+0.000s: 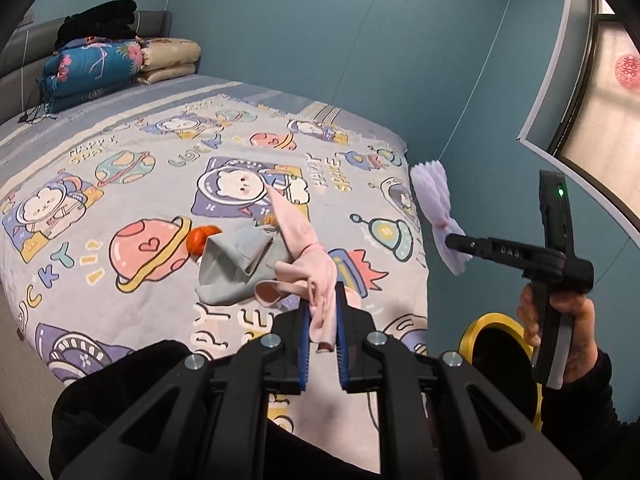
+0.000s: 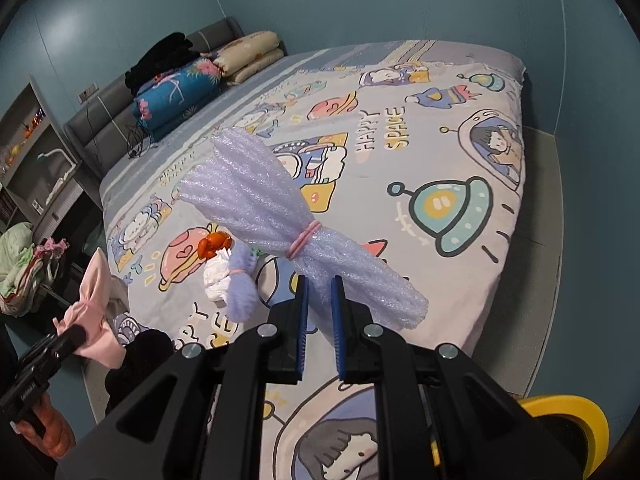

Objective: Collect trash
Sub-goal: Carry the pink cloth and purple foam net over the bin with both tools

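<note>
Left hand-held gripper (image 1: 323,312) clamping pink cloth (image 1: 308,256), right hand-held gripper (image 2: 318,300) clamping foam bundle (image 2: 276,216), both over bed's edge (image 2: 516,216).

I see a pale grey bedsheet (image 1: 168,184) printed with cartoon astronauts and planets, a pink cloth (image 1: 308,272), a lilac foam bundle (image 2: 280,216) tied with a pink band, a yellow-rimmed bin (image 1: 492,322), and teal walls (image 1: 320,20).
</note>
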A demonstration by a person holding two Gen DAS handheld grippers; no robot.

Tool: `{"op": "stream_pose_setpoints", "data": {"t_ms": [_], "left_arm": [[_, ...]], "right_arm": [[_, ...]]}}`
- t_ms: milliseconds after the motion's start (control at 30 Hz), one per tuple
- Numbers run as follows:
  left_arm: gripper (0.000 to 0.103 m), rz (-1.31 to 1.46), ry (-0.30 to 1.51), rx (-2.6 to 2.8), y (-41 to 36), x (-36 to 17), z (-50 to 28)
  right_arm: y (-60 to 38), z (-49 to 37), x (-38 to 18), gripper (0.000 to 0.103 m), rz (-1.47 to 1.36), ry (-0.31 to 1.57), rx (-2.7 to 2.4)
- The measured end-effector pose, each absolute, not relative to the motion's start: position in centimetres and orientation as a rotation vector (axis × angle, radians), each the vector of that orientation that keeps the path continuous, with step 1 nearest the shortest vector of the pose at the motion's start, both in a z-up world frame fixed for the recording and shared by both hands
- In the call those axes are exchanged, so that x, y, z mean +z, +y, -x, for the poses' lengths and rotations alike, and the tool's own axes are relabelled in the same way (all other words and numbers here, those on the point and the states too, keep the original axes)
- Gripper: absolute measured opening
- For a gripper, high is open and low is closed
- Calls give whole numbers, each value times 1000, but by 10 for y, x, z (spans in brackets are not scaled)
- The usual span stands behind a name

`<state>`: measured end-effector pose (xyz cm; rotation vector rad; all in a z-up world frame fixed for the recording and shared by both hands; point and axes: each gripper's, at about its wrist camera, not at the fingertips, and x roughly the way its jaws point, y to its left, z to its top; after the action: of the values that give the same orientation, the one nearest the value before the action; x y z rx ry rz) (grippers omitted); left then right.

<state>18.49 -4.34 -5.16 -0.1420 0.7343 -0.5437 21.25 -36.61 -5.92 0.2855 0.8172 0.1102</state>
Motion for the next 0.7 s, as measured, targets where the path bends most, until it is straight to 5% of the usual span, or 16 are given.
{"op": "stream_pose_setpoints", "data": {"t_ms": [700], "left_arm": [[10,18,710,-767,-140,-22,-168]], "right_arm": [[-432,-90,-29,10,-409,677,-88]]}}
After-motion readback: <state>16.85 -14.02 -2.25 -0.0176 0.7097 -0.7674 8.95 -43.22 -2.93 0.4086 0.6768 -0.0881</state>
